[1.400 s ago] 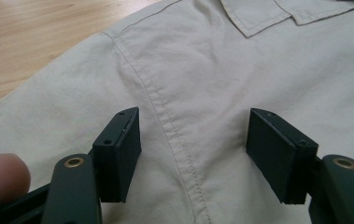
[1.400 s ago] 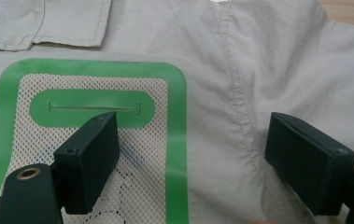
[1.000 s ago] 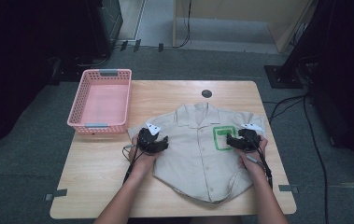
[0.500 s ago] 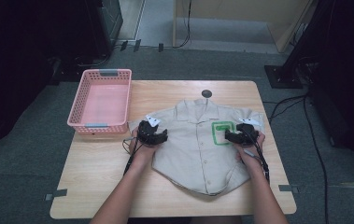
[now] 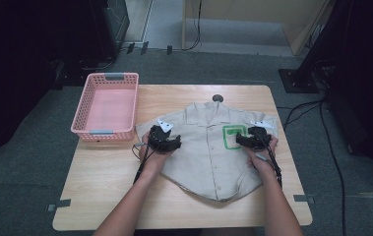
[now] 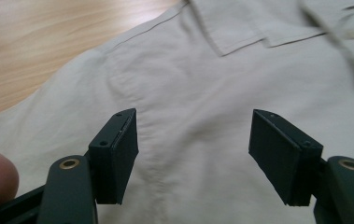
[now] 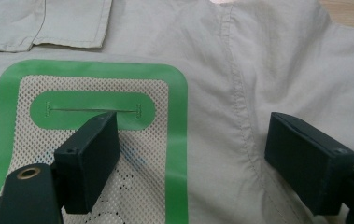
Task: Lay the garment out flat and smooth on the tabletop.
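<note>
A beige short-sleeved shirt (image 5: 208,157) lies flat on the wooden table (image 5: 100,187), collar toward the far edge. It has a green-bordered mesh chest pocket (image 5: 233,136). My left gripper (image 5: 167,141) hovers over the shirt's left shoulder. In the left gripper view the shirt (image 6: 193,84) lies under my left gripper (image 6: 193,158), whose jaws stand open and have just widened a little, with nothing between them. My right gripper (image 5: 249,140) is over the pocket. In the right gripper view my right gripper (image 7: 202,161) is open above the cloth, one jaw over the pocket (image 7: 95,112).
A pink plastic basket (image 5: 104,132) stands at the table's far left, just left of the shirt's sleeve. A small dark round hole (image 5: 217,98) sits near the far edge behind the collar. Bare wood lies in front of the shirt's hem and to its left.
Both hands and the shirt have shifted a little toward the far edge of the table. The hem now lies farther from the near edge.
</note>
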The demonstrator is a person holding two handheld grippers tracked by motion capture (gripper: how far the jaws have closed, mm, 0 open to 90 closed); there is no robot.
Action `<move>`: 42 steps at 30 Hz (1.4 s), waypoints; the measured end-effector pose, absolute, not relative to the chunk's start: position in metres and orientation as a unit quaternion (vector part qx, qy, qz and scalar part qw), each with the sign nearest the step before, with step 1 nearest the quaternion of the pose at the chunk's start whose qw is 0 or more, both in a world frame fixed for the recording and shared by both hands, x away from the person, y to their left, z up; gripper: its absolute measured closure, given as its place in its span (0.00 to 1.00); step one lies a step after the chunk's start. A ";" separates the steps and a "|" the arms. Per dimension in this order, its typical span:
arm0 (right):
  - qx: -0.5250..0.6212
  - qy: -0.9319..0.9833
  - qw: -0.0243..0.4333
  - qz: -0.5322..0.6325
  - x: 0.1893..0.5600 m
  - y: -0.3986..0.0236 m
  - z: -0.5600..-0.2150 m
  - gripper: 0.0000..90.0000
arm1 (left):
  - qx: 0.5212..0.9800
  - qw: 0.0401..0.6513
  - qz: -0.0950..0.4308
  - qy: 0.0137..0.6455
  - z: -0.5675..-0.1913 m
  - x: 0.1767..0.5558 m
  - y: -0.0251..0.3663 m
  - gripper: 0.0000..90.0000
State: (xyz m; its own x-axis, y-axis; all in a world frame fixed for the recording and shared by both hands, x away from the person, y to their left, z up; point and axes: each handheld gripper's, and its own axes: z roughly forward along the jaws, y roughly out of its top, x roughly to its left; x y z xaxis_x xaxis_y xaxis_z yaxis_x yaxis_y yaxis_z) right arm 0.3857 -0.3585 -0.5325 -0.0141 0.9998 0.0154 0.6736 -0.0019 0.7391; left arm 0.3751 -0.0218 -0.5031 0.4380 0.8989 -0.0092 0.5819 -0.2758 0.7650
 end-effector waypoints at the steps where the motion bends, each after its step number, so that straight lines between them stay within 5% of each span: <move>1: 0.645 0.649 0.278 0.293 0.386 -0.358 -0.532 0.20 | 0.769 0.366 0.218 0.476 -0.500 0.369 -0.025 0.37; 14: 0.645 0.649 0.278 0.293 0.386 -0.359 -0.532 0.20 | 0.812 0.382 0.182 0.403 -0.501 0.301 -0.062 0.37; 30: 0.645 0.649 0.278 0.293 0.385 -0.359 -0.533 0.20 | 0.830 0.381 0.139 0.382 -0.511 0.270 -0.081 0.40; 42: 0.645 0.649 0.278 0.293 0.385 -0.359 -0.532 0.20 | 0.833 0.366 0.132 0.394 -0.517 0.260 -0.045 0.52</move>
